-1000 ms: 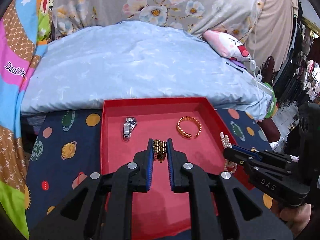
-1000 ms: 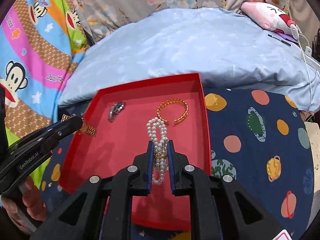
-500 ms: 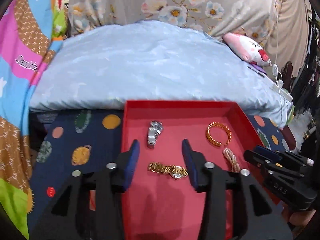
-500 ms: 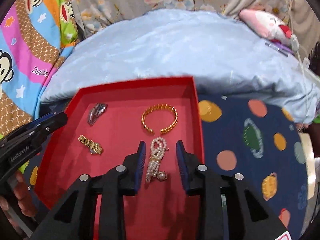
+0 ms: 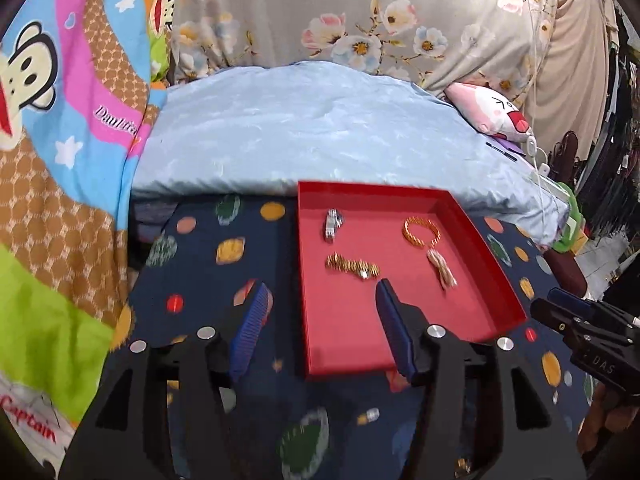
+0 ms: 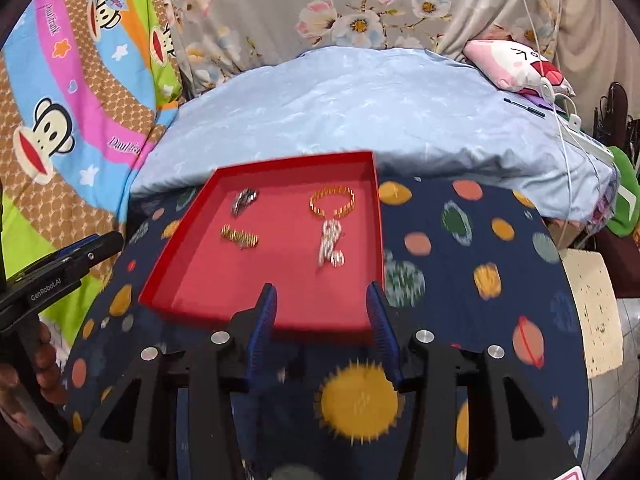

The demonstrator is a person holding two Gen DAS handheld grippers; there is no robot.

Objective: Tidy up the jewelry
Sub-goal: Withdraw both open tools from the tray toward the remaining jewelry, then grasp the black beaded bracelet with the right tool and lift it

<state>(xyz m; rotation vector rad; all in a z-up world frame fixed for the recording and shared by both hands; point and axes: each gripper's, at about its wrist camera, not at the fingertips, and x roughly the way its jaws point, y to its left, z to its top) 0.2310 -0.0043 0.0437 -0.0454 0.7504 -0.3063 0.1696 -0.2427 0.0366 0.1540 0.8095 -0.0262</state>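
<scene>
Left tool wide open, empty, hovering over the near left corner of the red tray; one finger over the planet-print cloth, the other above the tray floor. Right tool wide open too, empty, poised at the tray's near edge.

Four pieces lying in the tray, none held. Silver watch at far left. Gold watch just nearer, stretched crosswise. Gold bangle at far right. Pearl strand bunched just nearer than the bangle, touching it or nearly so; blurred, so hard to tell which.

Same layout from the right wrist: silver watch, gold watch, bangle, pearls.

Tray set on the cloth, backed by a pale blue quilt. Monkey-print blanket at left, floral fabric behind, pink plush at far right.
</scene>
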